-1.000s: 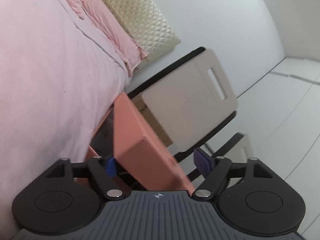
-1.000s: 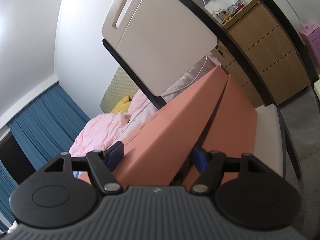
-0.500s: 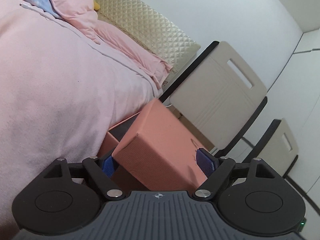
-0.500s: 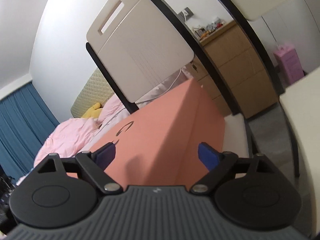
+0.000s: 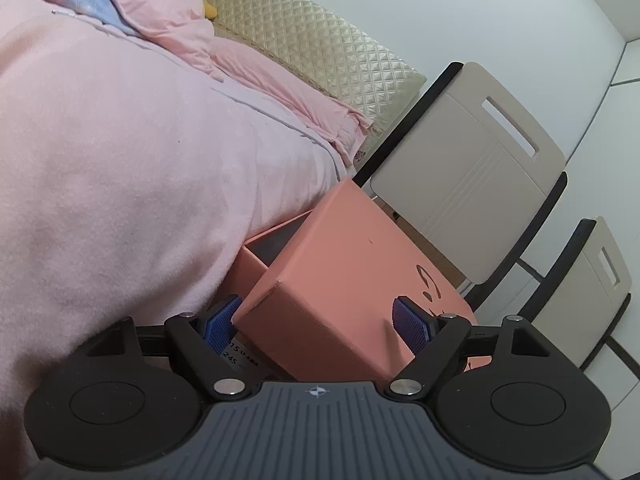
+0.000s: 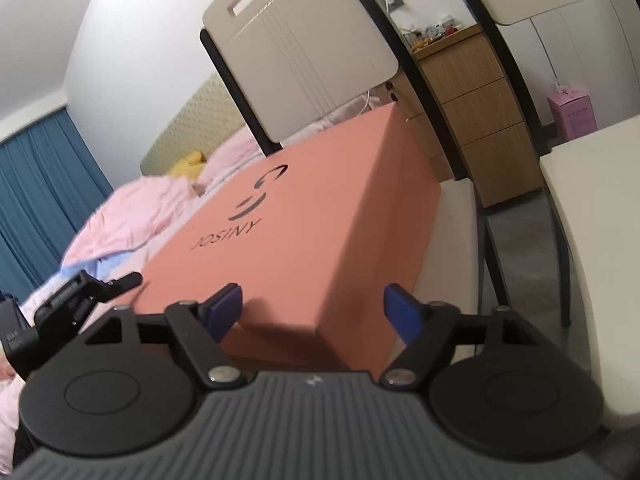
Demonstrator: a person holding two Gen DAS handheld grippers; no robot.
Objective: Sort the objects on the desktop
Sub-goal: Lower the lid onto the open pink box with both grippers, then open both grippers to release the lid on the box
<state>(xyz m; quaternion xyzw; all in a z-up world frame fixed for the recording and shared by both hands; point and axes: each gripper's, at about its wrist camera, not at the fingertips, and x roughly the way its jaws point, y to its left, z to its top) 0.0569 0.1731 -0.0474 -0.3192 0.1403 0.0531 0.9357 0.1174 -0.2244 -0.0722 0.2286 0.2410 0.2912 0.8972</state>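
With both the left gripper (image 5: 318,320) and right gripper (image 6: 316,308) spread open around the box lid (image 6: 304,216), seating it squarely looked wise.

A bed with pink bedding (image 5: 120,152) fills the left of the frame, its quilted beige headboard (image 5: 320,52) against a plain white wall (image 5: 460,8). Two beige chairs (image 5: 472,168) stand right. Blue curtains (image 6: 36,184) hang far left; a wooden drawer unit (image 6: 476,116) sits upper right.
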